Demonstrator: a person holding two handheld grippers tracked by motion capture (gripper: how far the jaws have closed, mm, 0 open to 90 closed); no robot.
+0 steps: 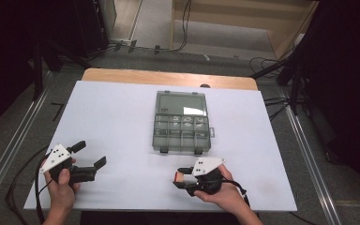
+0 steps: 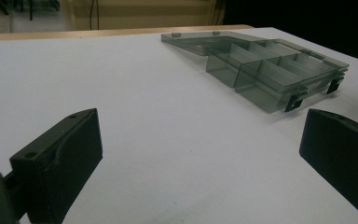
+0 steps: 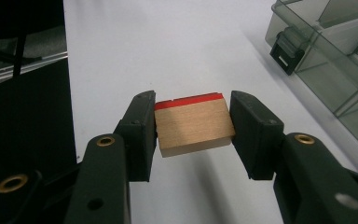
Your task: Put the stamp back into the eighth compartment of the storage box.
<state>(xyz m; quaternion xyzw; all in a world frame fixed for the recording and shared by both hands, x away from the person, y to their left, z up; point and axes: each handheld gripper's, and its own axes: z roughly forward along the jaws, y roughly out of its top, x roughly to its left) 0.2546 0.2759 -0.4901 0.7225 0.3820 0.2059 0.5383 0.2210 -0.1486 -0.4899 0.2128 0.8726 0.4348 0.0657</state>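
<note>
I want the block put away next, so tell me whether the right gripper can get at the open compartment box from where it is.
Probably yes. The right gripper, shut on the wooden block, sits just in front of the compartment box, whose lid lies open, with bare white table between them.

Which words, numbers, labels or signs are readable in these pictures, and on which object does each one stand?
None can be read.
Organizer box: small pale marks in its top row of compartments, too small and blurred to read.
Wooden block held by the right gripper: a red edge, no writing visible.
Left gripper and white table cover: no text visible.
</note>
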